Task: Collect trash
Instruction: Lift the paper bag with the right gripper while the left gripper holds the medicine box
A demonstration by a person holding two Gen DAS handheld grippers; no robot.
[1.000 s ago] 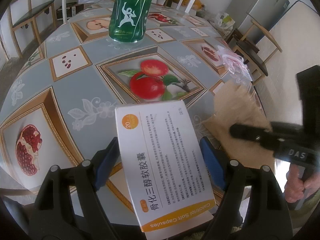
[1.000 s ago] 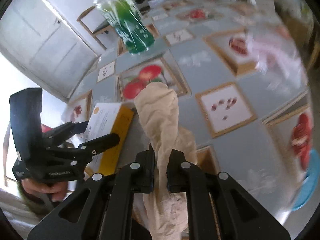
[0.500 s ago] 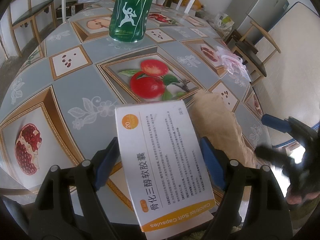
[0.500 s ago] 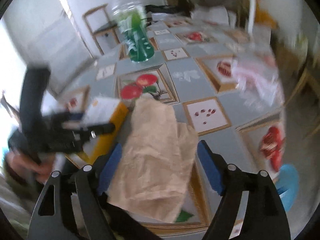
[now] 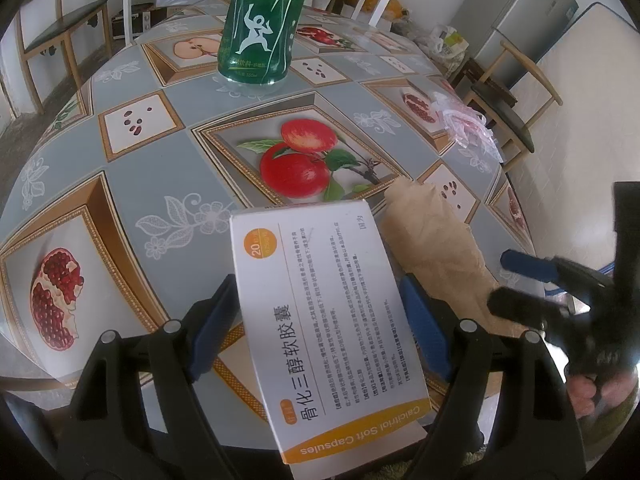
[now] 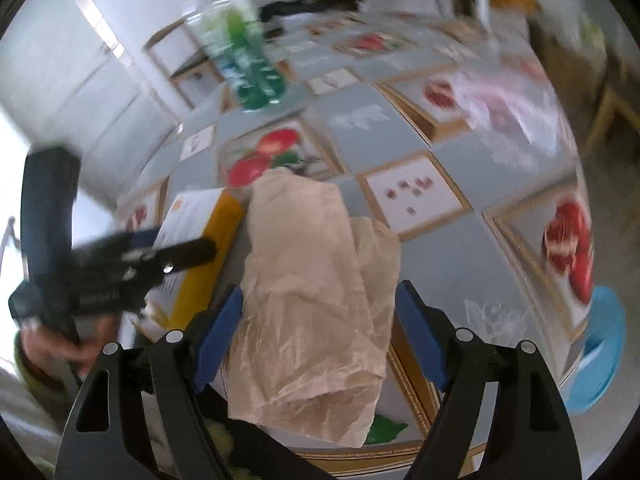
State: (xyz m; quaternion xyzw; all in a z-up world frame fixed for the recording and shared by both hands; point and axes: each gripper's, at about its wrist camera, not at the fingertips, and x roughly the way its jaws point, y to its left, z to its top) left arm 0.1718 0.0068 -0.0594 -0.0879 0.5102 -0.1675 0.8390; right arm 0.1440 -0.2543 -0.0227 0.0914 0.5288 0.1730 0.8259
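Since a second ago: right gripper (image 6: 318, 340) spread, brown paper bag (image 6: 316, 300) released, flat between fingers near table edge. Left gripper (image 5: 318, 316) spread around medicine box (image 5: 320, 312), staged beside bag for collection.

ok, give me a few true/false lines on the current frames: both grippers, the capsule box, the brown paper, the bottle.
1. The left gripper is clamped on a green bottle. False: its fingers flank the white and orange capsule box; whether they press it is unclear.
2. The right gripper is open, the crumpled brown paper between its fingers. True.
3. The green drink bottle stands upright on the fruit-print tablecloth. True.
4. The brown paper lies to the left of the capsule box in the left wrist view. False: it lies to the box's right.
5. A pink plastic bag lies near the table's far right edge. True.
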